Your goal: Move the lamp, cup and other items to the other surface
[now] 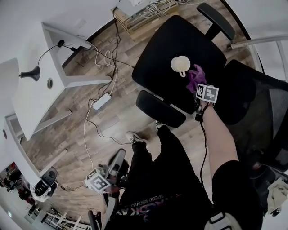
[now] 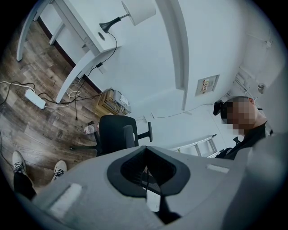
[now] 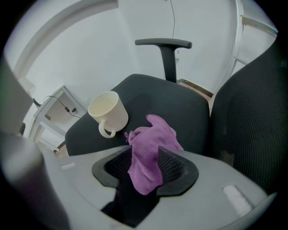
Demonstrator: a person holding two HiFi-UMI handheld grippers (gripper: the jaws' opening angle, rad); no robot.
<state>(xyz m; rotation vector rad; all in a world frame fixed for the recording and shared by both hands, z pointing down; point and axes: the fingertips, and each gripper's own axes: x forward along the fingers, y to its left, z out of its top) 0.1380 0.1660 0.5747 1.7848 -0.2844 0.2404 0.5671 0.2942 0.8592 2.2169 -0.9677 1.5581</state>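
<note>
A cream cup (image 1: 180, 65) (image 3: 108, 112) stands upright on the black seat of an office chair (image 1: 162, 54) (image 3: 184, 105). Beside it lies a crumpled purple cloth (image 1: 195, 77) (image 3: 150, 150). My right gripper (image 1: 198, 91) (image 3: 146, 170) points steeply down at the seat. Its jaws stand wide, and one end of the cloth lies loose between them. The lamp (image 1: 30, 73) (image 2: 135, 11) stands on the white desk (image 1: 42, 101) at the far left. Low by the person's legs, my left gripper (image 1: 113, 165) (image 2: 145, 173) is shut on nothing and aims towards the desk.
Cables and a white power strip (image 1: 102, 101) (image 2: 35, 98) lie on the wooden floor between desk and chair. A second black mesh chair (image 1: 252, 94) (image 3: 252, 112) stands right of the seat. The person's legs and shoes (image 1: 135, 136) are in front of the chair.
</note>
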